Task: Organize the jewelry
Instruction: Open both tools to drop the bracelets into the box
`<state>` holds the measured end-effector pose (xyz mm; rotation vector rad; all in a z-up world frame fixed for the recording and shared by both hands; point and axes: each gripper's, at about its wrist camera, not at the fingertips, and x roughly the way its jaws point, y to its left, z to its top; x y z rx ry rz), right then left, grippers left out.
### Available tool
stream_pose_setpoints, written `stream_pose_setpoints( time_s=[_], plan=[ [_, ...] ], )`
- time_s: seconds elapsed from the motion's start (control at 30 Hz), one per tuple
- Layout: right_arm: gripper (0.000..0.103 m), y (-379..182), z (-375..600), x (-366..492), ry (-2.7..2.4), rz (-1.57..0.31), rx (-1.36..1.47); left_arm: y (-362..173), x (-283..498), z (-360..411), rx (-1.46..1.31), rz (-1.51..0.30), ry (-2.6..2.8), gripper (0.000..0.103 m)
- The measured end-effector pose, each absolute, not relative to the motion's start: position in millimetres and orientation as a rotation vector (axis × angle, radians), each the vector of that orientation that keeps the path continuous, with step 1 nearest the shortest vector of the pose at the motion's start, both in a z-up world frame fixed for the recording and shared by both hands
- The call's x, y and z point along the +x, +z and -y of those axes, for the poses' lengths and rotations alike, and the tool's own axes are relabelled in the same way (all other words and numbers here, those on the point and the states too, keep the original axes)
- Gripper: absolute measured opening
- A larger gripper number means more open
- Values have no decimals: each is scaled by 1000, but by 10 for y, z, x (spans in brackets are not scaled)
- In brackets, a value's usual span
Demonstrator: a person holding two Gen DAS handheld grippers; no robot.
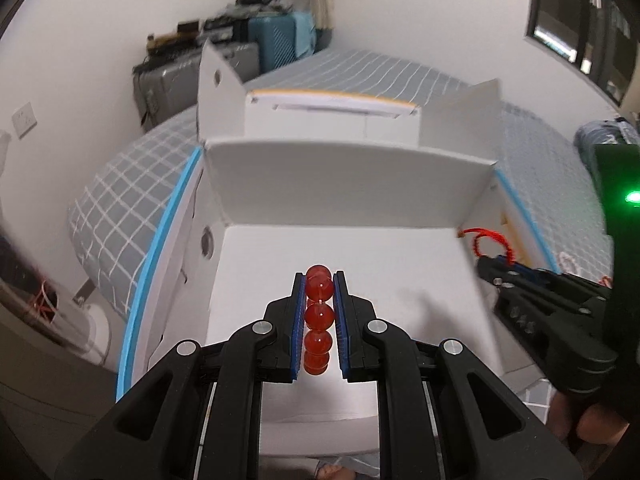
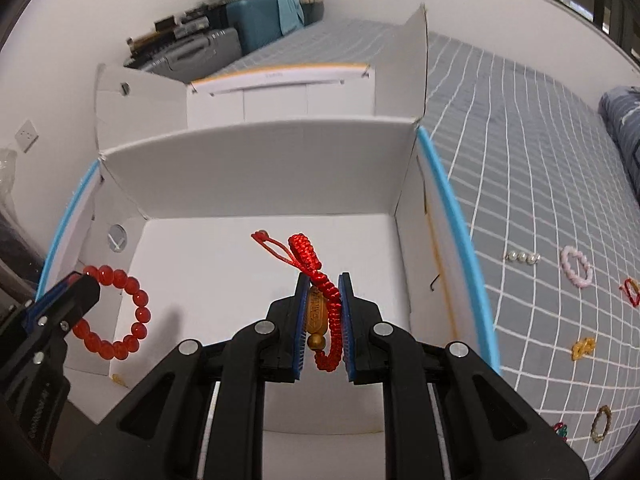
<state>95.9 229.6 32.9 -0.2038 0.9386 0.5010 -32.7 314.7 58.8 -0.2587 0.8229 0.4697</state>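
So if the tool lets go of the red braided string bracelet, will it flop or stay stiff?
Probably flop: the red braided cord bracelet already bends and droops between the right tool's fingers, with its loose loop dangling. It looks light, being mostly cord. The gold bead might pull that end down first. It's unlikely to roll inside the white box.

Each claw, left claw (image 1: 320,280) and right claw (image 2: 323,280), is matte black plastic with angular, cut-out linkage arms, round silver screw heads at the pivots, and blue ribbed pads lining the fingers (image 1: 297,320). A green indicator light (image 1: 633,197) glows on the right unit's body.
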Motion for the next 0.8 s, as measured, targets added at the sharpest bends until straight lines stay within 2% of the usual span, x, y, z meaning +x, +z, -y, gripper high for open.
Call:
stream_pose_setpoints(
  time_s=[0.23,0.57,0.63,0.67,0.7,0.77,0.8],
  plan=[
    [14,123,-2429,1027,479,-1015,-236,422,-257,-3232,-270,-881,468,13],
    [16,95,-2439,1009,489,-1024,-232,339,-213,-3215,-261,-908,469,13],
    [28,115,-2441,999,501,-1016,-225,341,-214,-3228,-260,-913,478,14],
    [44,138,-2434,988,509,-1007,-221,354,-230,-3239,-263,-909,487,15],
    [55,171,-2428,969,514,-989,-218,370,-244,-3242,-264,-904,492,15],
    [61,233,-2423,927,520,-964,-219,417,-278,-3243,-269,-891,494,21],
    [64,260,-2422,906,526,-957,-216,436,-295,-3239,-269,-883,498,31]
  ],
)
